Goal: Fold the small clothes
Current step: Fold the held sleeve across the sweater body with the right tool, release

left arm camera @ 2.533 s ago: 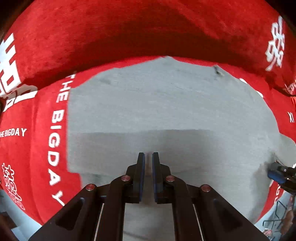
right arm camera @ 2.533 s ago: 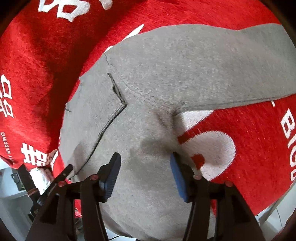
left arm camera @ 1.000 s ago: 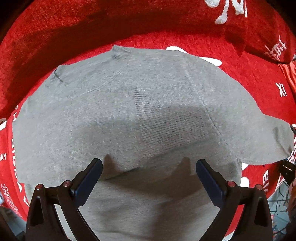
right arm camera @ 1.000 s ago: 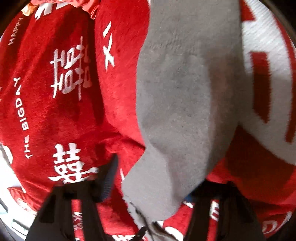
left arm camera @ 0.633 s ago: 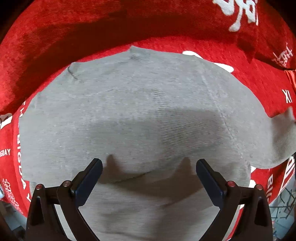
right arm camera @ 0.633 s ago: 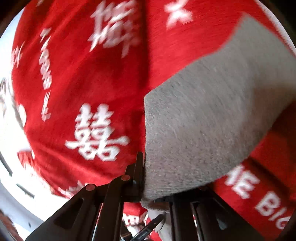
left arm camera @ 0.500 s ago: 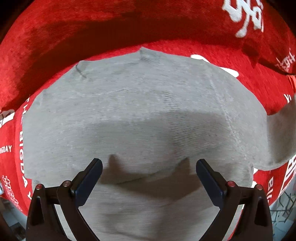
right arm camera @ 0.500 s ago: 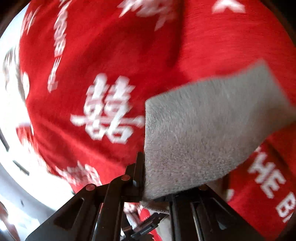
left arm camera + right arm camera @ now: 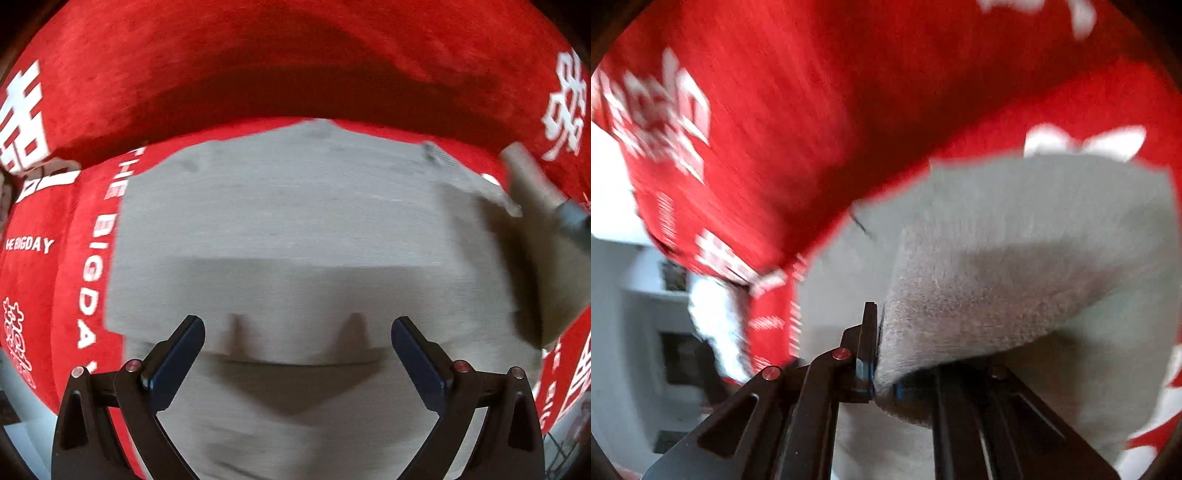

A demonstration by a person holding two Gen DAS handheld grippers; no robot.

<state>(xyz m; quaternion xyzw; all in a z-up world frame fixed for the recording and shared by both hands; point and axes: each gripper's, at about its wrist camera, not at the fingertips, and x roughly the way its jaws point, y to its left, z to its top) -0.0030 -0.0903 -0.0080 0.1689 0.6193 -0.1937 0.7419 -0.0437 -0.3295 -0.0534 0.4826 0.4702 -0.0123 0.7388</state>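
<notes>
On red printed plush cover (image 9: 258,74): grey knit garment (image 9: 295,229), matte, fine-ribbed, lying flat, near edge already doubled. Fold judged partway: sleeve (image 9: 979,295) clamped in right gripper (image 9: 882,384), jaws easing apart, mid-carry over body. Left gripper (image 9: 297,354) spread wide, empty, above cloth; further folds outstanding.

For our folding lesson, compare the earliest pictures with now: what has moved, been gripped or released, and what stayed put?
The right tool, open before, has clamped the grey sleeve and carried it over the grey garment. The left tool, shut earlier, now hangs open, holding nothing. The red blanket stayed spread underneath.
</notes>
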